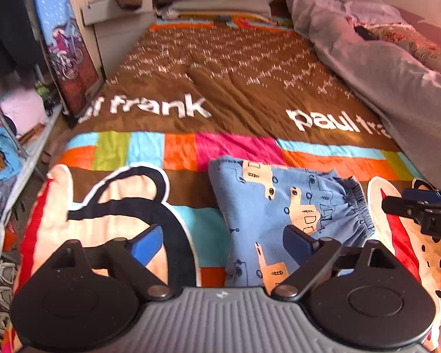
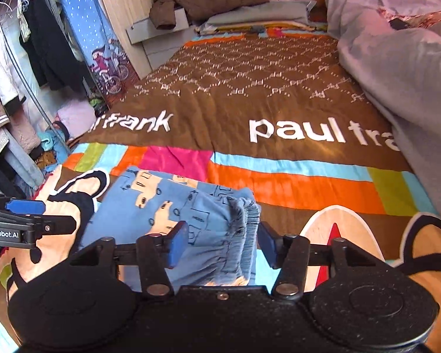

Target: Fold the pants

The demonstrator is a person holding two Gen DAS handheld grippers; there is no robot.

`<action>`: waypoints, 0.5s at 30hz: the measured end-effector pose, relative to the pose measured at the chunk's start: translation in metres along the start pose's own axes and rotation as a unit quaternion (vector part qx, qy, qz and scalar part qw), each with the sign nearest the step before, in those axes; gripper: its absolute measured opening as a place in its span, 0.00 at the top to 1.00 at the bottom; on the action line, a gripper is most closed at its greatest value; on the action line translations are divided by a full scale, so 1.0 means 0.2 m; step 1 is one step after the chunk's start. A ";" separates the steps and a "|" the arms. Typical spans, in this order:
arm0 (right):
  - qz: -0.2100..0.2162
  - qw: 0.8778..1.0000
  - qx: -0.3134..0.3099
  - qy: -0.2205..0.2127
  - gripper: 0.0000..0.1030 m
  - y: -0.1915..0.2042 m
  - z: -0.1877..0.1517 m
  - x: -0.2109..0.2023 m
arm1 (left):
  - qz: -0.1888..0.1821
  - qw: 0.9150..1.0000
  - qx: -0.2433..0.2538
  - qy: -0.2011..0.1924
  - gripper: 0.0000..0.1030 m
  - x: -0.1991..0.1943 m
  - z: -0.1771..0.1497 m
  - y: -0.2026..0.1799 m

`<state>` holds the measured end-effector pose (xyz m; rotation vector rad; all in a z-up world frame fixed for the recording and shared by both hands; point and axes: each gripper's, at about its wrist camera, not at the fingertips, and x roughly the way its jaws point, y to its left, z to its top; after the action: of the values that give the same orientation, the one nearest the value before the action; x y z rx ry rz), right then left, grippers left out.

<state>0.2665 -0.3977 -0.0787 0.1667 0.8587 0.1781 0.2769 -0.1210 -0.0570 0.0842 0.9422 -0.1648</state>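
Both claws, left claw (image 1: 223, 245) and right claw (image 2: 223, 245), gape empty over folded pants (image 1: 282, 206) on the bed (image 1: 235, 94); a snagged waistband could undo the fold.

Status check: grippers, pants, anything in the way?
Left gripper open, empty. Right gripper open, astride the waistband, not gripping. Pants folded on the bedspread. Nothing in the way.
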 end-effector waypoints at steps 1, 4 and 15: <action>-0.004 1.000 0.002 -0.007 0.42 0.03 -0.02 -0.05 | 0.001 1.000 0.004 -0.007 0.07 -0.04 -0.02 0.00; -0.014 0.999 0.013 -0.026 0.31 0.11 -0.09 -0.19 | 0.004 1.000 0.015 -0.020 0.03 -0.16 -0.08 0.01; -0.042 0.996 0.057 -0.060 0.08 0.38 -0.46 -0.60 | 0.002 0.998 0.044 -0.036 0.00 -0.48 -0.39 0.06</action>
<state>0.1138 -0.3439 -0.0334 0.2456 0.7556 0.0391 0.1608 -0.0877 -0.0244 0.1596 0.8622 -0.2048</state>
